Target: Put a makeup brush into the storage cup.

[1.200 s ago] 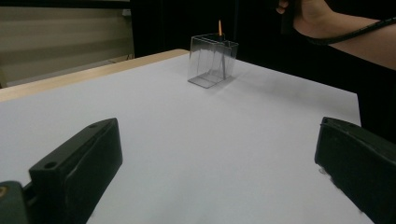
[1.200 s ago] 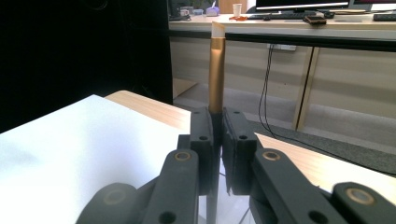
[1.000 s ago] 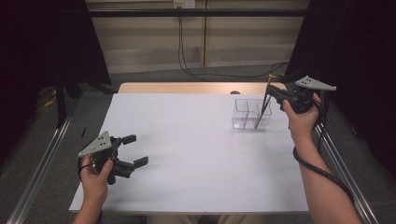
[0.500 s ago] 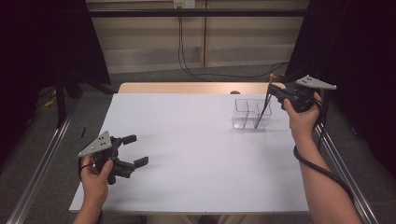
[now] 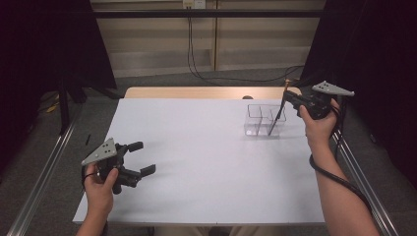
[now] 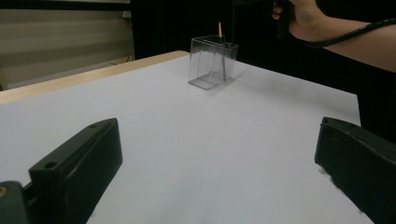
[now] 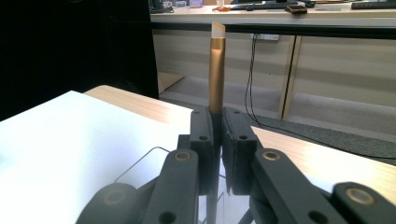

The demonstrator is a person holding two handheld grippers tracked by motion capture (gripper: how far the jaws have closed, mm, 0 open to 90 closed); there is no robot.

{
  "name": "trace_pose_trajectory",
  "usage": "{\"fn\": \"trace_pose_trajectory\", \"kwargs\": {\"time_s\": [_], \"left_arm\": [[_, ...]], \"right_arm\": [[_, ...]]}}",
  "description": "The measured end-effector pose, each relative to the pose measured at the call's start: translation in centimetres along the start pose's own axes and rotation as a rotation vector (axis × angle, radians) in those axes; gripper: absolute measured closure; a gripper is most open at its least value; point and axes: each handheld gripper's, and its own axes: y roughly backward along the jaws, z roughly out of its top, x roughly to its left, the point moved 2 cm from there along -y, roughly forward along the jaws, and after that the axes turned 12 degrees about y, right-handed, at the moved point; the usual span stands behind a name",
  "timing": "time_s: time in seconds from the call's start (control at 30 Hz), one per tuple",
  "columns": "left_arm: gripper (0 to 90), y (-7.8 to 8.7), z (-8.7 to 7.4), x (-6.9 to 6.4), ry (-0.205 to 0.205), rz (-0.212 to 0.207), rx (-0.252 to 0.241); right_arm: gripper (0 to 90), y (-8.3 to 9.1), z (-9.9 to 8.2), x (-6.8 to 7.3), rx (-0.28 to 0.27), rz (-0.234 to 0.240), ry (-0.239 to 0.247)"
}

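Brush [image 7: 216, 70] lower end hidden behind right tongs [image 7: 218, 140] at frame bottom, clear box [image 7: 140, 165] mostly covered, left tongs [image 6: 210, 172] cut off by lower edge

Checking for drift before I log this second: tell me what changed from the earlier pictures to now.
Nothing visibly changed. The right tongs stay shut on the brown stick, its lower end in the clear box; the left tongs stay open, low over the white table.

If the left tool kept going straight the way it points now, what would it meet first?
Probably the clear box across the table. The left tool is open, with bare tabletop ahead of it; depth is hard to judge, so it might pass beside the box.
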Motion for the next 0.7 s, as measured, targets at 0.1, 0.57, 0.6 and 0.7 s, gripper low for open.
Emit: {"fn": "trace_pose_trajectory", "kwargs": {"time_s": [0.1, 0.57, 0.6, 0.7], "left_arm": [[0.8, 0.00, 0.00, 0.00, 0.000, 0.000, 0.000], [0.7, -0.02, 0.00, -0.12, 0.000, -0.001, -0.004], [0.7, -0.02, 0.00, -0.12, 0.000, -0.001, -0.004], [0.7, 0.01, 0.03, -0.13, 0.001, -0.009, -0.005]], "right_arm": [[83.3, -0.02, -0.10, -0.03, 0.004, -0.002, -0.001], [83.3, 0.23, -0.67, -0.43, 0.012, -0.009, -0.008], [83.3, 0.24, -0.68, -0.47, 0.012, -0.009, -0.008], [83.3, 0.31, -0.78, -0.57, 0.014, -0.013, -0.012]]}}
